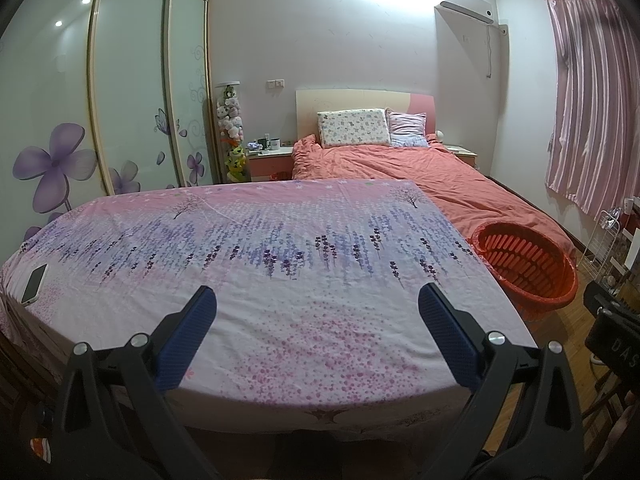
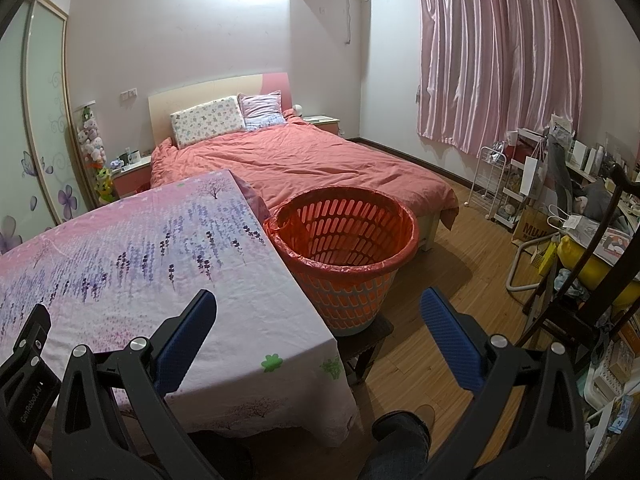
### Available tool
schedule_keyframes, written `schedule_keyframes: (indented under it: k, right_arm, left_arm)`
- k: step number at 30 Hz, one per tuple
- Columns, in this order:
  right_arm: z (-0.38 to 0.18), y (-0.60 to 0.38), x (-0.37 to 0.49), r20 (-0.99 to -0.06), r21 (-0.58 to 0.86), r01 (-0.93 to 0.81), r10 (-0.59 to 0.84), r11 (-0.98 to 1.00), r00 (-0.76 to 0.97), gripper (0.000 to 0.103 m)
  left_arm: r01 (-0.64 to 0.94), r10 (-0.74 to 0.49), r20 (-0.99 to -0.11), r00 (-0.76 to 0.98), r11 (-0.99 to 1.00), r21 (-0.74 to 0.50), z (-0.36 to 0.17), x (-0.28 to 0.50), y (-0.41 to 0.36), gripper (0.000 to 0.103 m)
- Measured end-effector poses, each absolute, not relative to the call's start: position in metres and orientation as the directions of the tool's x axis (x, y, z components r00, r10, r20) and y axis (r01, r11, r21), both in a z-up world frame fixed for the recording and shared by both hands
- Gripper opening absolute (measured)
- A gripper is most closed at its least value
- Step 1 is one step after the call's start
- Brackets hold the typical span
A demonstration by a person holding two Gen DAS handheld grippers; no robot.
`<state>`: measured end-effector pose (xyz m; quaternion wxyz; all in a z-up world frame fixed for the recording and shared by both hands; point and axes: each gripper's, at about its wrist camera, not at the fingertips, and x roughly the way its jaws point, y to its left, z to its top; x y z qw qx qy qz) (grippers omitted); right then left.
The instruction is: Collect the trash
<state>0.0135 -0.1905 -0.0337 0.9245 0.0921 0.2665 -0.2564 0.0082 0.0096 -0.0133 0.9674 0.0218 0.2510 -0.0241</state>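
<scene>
- Left gripper [image 1: 316, 312] open, jaws wide apart, holding nothing, hovers over near edge of table [image 1: 280, 368]
- Right gripper [image 2: 318, 316] open too, nothing held, hangs over table's right corner with basket [image 2: 344, 248] just ahead
- No trash visible on tablecloth in either view, cannot tell where it lies
- Basket with red bag liner stands on a small stool [image 2: 364, 340] just beside table's right edge, looks empty
- Basket likely light, stiff plastic, slotted wall; thin liner soft and slippery, so rim is the best hold if it needs moving
- Phone [image 1: 34, 284] lies at far left of table, not trash, fragile, keep clear
- Table edge drops off on right; open floor [image 2: 448, 280] beyond basket, bed [image 2: 320, 160] behind, cluttered shelves [image 2: 560, 208] far right
</scene>
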Motion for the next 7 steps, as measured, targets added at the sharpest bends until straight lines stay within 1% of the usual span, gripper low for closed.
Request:
schedule_keyframes:
  k: [7]
  right_arm:
    - [-0.0341, -0.1899, 0.013, -0.541, 0.034, 0.523, -0.424, 0.852, 0.726, 0.101]
  left_arm:
    - [0.061, -0.039, -0.488, 0.872, 0.998, 0.028, -0.0124, 0.0089, 0.0111, 0.099]
